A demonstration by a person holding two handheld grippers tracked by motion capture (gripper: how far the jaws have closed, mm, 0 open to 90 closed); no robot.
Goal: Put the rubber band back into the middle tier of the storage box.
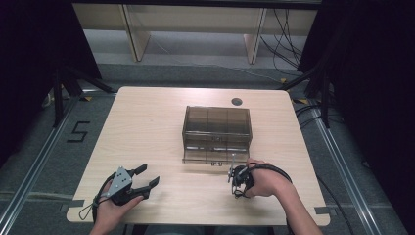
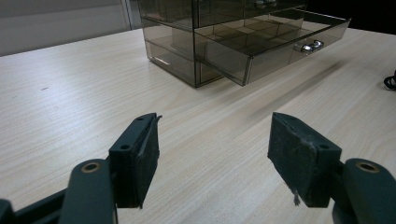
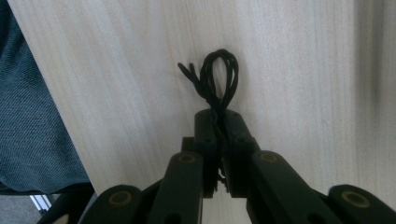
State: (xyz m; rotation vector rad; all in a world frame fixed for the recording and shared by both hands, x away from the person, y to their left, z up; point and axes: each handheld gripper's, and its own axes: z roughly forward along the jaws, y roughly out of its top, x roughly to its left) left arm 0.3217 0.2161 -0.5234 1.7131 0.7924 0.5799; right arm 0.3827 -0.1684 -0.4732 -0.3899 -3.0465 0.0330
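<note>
So the right hand-held gripper [image 3: 219, 122] has its jaws pinched together on a small bundle of thin black cord, looped like a hair tie [image 3: 215, 79], and in the right gripper view it's pointing down at the pale wood-grain bench [image 1: 156, 127] near the person's edge, loop sticking out past the tips and either hanging just over the wood or resting on it, can't tell which. From above, that gripper [image 1: 238, 177] sits right in front of the smoky transparent plastic drawer box [image 1: 217, 128], just beside the pulled-out lower drawer with its divided compartments and shiny metal knob [image 2: 309, 45]. My read is the cord is headed for that drawer, so the thing that matters is that the open drawer lies straight ahead and slightly left of the right gripper, away from the person, with its long side running across the bench; the loop needs to go up over the front wall and then drop into a compartment. The left hand-held gripper [image 2: 212, 154] has its jaws spread wide with nothing between them, parked near the front-left of the bench, well apart from the box, so the right hand is clearly the nearer one.
</note>
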